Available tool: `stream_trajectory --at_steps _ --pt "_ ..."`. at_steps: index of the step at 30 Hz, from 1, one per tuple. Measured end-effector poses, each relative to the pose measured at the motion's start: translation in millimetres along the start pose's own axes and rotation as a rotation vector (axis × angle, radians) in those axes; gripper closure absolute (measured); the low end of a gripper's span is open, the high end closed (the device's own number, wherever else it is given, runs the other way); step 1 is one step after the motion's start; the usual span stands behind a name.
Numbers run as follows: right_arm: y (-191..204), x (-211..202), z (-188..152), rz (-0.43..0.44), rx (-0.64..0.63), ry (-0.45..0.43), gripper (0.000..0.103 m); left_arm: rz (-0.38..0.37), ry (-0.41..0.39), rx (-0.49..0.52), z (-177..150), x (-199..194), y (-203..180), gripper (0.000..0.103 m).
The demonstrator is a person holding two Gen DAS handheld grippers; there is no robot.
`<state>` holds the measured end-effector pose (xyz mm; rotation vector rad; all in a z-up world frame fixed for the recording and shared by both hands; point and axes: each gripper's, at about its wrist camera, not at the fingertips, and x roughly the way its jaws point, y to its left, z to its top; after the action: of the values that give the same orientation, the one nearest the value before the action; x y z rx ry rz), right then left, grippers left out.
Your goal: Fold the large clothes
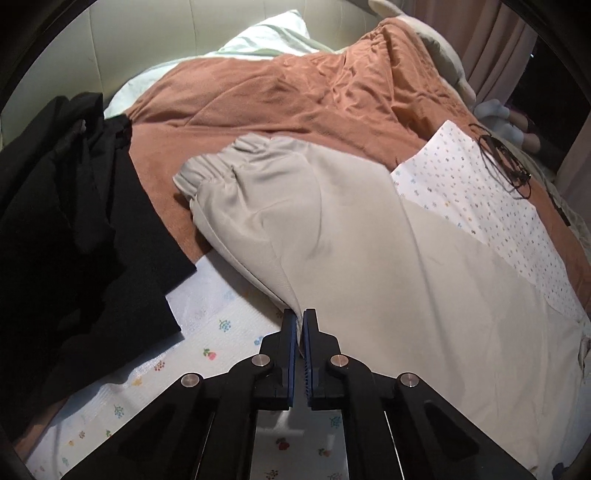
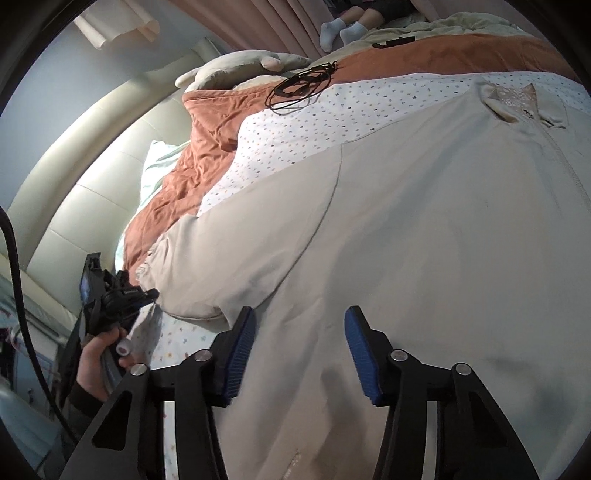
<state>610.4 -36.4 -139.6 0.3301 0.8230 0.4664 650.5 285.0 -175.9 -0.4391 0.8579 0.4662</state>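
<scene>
A large beige jacket (image 1: 369,236) lies spread on the bed, its sleeve with an elastic cuff (image 1: 207,177) stretched toward the upper left. My left gripper (image 1: 300,321) is shut on the lower edge of that sleeve, with cloth pinched between the blue pads. In the right wrist view the jacket (image 2: 424,240) fills the frame, collar (image 2: 517,99) at the far right and a zip running down from it. My right gripper (image 2: 299,332) hovers open over the jacket's body near the armpit seam. Its pads stand apart, with only flat cloth beneath them.
A black garment pile (image 1: 74,221) lies left of the sleeve. An orange blanket (image 1: 277,92) and a dotted white sheet (image 1: 480,206) cover the bed. A tangled black cord (image 2: 303,85) lies on the sheet. A person's socked feet (image 2: 340,31) rest at the far corner. A padded headboard (image 2: 74,206) lines one side.
</scene>
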Motion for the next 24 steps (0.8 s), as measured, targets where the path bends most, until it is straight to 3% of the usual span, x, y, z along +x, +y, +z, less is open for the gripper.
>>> stream_trajectory --at_steps 4,7,12,19,24 --pt "7 17 1 0.068 0.007 0.032 0.075 -0.025 -0.082 0.047 12 -33 -15 0.101" --pt "13 32 1 0.105 0.023 0.062 0.079 -0.065 -0.133 0.08 25 -63 -28 0.101" --pt "24 52 3 0.161 0.026 0.097 0.08 -0.139 -0.202 0.153 39 -117 -57 0.101" --pt "26 80 -13 0.16 0.065 0.217 0.08 -0.271 -0.254 0.233 40 -179 -113 0.101" --pt "26 52 -8 0.144 0.053 0.184 0.08 -0.373 -0.273 0.295 26 -216 -157 0.101"
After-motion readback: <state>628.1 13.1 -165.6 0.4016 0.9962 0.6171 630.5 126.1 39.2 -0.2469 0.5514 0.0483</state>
